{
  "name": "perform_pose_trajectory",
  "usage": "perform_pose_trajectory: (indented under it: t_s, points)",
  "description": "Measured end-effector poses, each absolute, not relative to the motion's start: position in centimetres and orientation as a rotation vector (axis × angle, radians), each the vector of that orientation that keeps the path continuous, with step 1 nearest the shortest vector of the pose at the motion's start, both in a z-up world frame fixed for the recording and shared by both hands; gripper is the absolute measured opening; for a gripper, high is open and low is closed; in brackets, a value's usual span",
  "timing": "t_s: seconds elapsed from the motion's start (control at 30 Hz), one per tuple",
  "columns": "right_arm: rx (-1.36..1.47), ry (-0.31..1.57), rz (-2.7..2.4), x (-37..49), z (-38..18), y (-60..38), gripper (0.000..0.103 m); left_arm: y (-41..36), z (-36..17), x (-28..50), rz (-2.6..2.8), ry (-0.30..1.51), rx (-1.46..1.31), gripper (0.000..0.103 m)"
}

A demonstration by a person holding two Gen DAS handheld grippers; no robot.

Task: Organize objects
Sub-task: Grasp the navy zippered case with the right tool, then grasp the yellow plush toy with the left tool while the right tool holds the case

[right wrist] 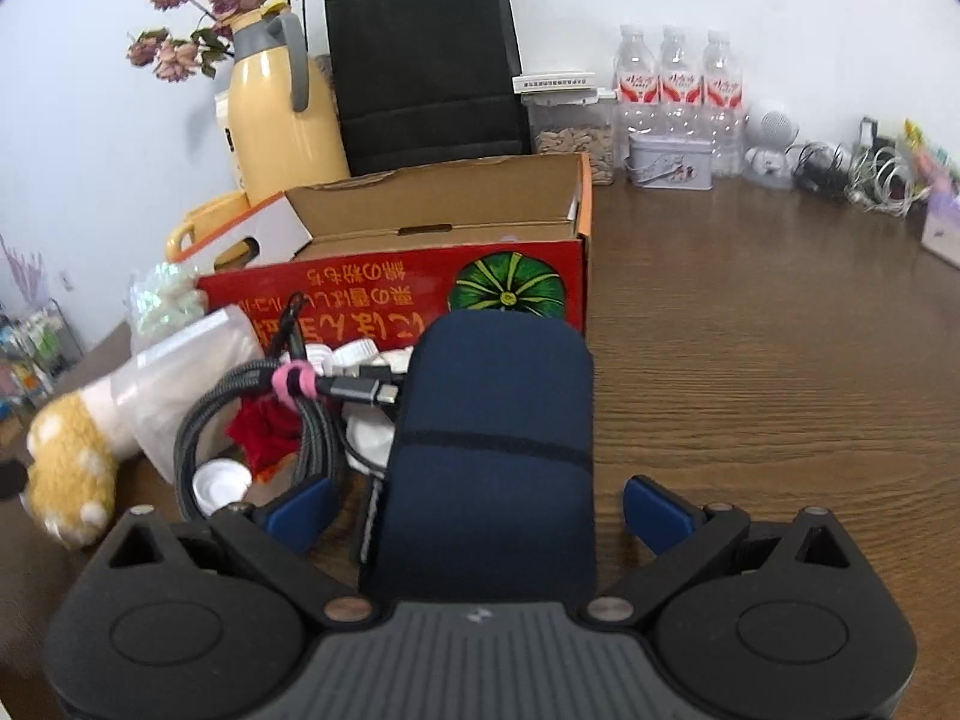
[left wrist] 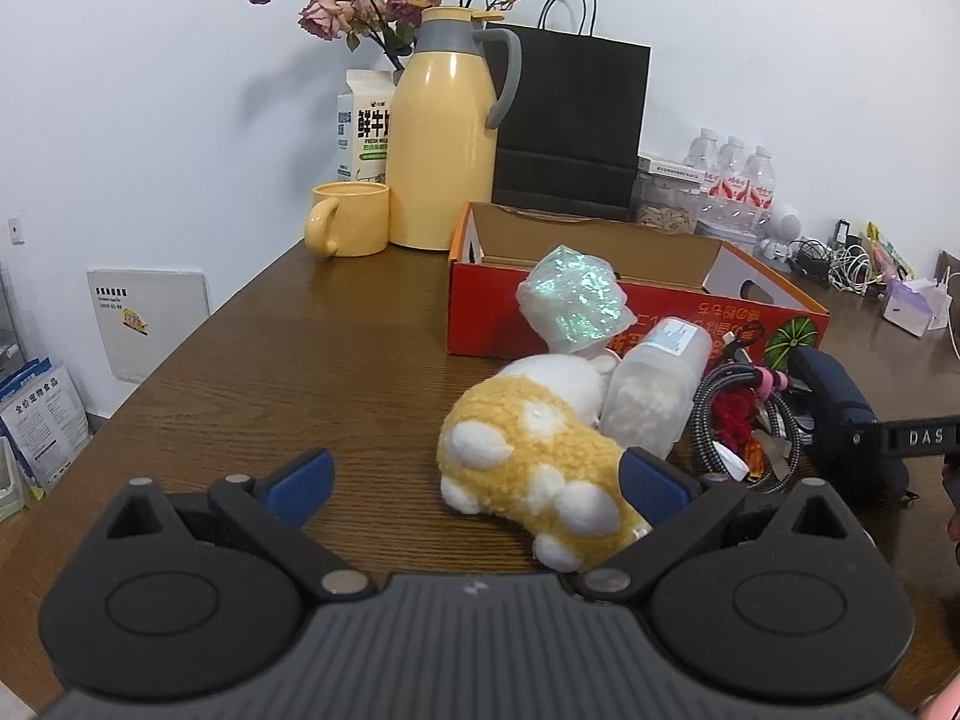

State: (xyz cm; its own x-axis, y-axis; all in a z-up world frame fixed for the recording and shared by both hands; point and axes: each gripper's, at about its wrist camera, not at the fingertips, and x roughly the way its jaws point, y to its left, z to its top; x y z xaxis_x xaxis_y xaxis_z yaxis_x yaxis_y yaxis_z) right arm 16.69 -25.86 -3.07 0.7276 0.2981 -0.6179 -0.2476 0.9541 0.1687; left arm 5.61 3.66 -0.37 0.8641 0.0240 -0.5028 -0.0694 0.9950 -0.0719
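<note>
A yellow and white plush toy (left wrist: 540, 450) lies on the wooden table between the fingers of my left gripper (left wrist: 474, 471). That gripper is open, and the toy rests close to its right pad. Beyond the toy lie a translucent jar (left wrist: 654, 384), an iridescent wrapped bundle (left wrist: 570, 300) and a coiled braided cable (right wrist: 312, 426) with a pink tie. All of them lie in front of the open red cardboard box (right wrist: 372, 294). My right gripper (right wrist: 480, 501) is open around a navy blue case (right wrist: 492, 420), and both pads stand off its sides.
A yellow thermos jug (left wrist: 441, 138), a yellow mug (left wrist: 351, 219), a milk carton (left wrist: 363, 126) and a black paper bag (left wrist: 570, 120) stand behind the box. Water bottles (right wrist: 678, 84), a tin (right wrist: 669, 162) and tangled cords (right wrist: 870, 180) line the far right wall.
</note>
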Motion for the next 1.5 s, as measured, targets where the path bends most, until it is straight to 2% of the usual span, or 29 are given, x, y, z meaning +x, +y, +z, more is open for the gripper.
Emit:
perform_pose_trajectory:
  t_s: [0.03, 0.17, 0.23, 0.4, 0.83, 1.2, 1.4, 1.47, 1.5]
  points:
    - [0.086, 0.694, 0.304, 16.8, -3.1, -25.9, 0.092, 3.7, -0.4, 5.7, 0.051, 0.526, -0.09, 0.103]
    - [0.119, 0.692, 0.314, 16.8, -3.2, -26.2, 0.086, 3.8, -0.5, 5.9, 0.051, 0.532, -0.093, 0.103]
    - [0.127, 0.697, 0.303, 17.0, -3.3, -26.3, 0.071, 3.8, -0.4, 6.0, 0.051, 0.531, -0.092, 0.103]
    - [0.129, 0.67, 0.297, 16.6, -3.3, -26.5, 0.064, 3.8, -0.4, 6.1, 0.048, 0.533, -0.094, 0.103]
    - [0.059, 0.459, 0.237, 12.6, -2.3, -26.2, 0.062, 3.5, -0.1, 9.0, 0.03, 0.572, -0.061, 0.103]
    - [-0.019, 0.42, 0.245, 11.7, -1.9, -25.1, 0.062, 2.7, -1.6, 14.9, 0.027, 0.739, -0.034, 0.103]
    - [-0.012, 0.421, 0.239, 11.7, -1.9, -25.2, 0.062, 3.6, -2.6, 15.2, 0.01, 0.765, -0.108, 0.103]
    - [-0.015, 0.425, 0.239, 11.7, -1.9, -25.2, 0.062, 3.7, -2.5, 14.7, -0.004, 0.749, -0.112, 0.096]
    - [-0.017, 0.425, 0.239, 11.7, -1.9, -25.1, 0.062, 3.7, -2.5, 14.3, -0.013, 0.736, -0.12, 0.087]
